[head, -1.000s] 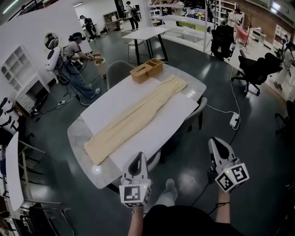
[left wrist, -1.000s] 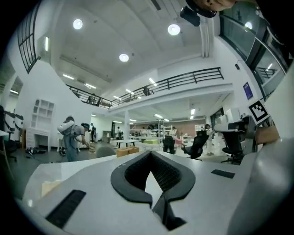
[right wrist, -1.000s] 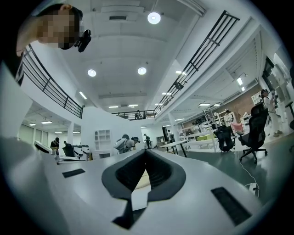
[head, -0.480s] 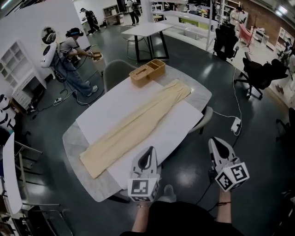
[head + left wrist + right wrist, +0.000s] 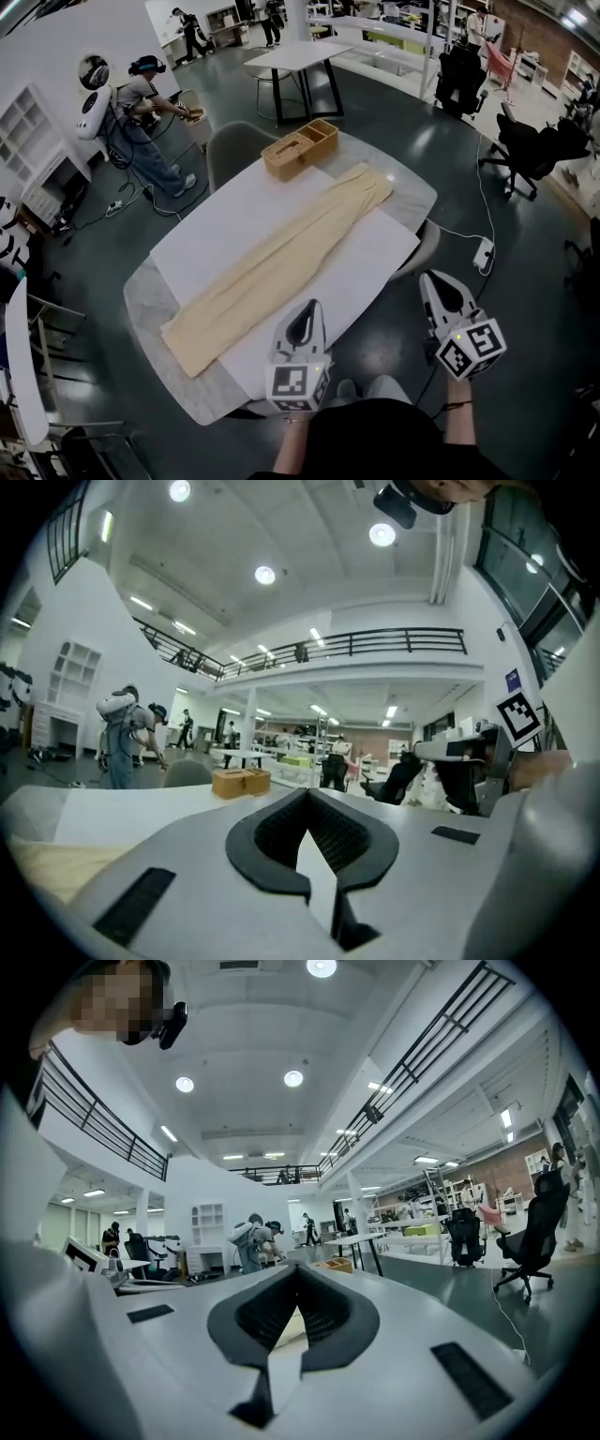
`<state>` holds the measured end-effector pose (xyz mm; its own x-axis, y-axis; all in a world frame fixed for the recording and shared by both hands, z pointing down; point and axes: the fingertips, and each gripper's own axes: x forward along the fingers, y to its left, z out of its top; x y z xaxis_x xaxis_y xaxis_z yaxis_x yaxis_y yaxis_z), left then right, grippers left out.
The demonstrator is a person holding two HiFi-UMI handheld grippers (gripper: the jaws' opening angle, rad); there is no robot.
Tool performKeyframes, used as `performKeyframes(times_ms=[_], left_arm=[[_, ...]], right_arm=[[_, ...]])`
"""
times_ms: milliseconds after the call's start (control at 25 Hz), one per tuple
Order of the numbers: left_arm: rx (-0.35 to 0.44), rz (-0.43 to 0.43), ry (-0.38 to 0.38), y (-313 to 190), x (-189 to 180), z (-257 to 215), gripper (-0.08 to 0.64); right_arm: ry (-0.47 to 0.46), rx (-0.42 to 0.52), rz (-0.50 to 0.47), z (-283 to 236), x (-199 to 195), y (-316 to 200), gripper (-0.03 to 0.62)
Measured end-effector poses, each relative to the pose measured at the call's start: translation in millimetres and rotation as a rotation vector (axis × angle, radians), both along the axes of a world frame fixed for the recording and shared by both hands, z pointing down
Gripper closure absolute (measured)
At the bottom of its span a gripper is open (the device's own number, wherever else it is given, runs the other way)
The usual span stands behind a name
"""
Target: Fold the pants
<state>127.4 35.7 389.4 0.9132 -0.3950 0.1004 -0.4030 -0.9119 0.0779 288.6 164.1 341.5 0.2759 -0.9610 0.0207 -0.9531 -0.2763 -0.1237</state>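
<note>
The cream pants lie flat and stretched out diagonally on a white mat on the oval table. One end is near the table's front left, the other by the far right edge. My left gripper is shut and empty, hovering over the mat's near edge just right of the pants. In the left gripper view its jaws meet, with a strip of pants at lower left. My right gripper is shut and empty over the floor, right of the table. Its jaws are closed too.
A wooden box stands on the table's far end. Grey chairs sit at the far side and at the right side. A power strip and cable lie on the floor. A person with a headset stands back left.
Both grippers have come forward toward the table. The left one has moved from the floor side onto the mat's near edge. The pants have not moved.
</note>
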Motion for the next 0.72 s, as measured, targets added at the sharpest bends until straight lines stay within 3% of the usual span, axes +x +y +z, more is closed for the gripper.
performKeyframes(times_ms=[360,720], left_arm=[[-0.001,-0.05,-0.024,-35,11,5,0.546],[-0.042,-0.15,-0.04,-77,73,17,0.546]], right_arm=[[-0.036,-0.002,-0.012,7,39,-43,0.578],[-0.092,-0.032,-0.119,25,116,-111,0.578]])
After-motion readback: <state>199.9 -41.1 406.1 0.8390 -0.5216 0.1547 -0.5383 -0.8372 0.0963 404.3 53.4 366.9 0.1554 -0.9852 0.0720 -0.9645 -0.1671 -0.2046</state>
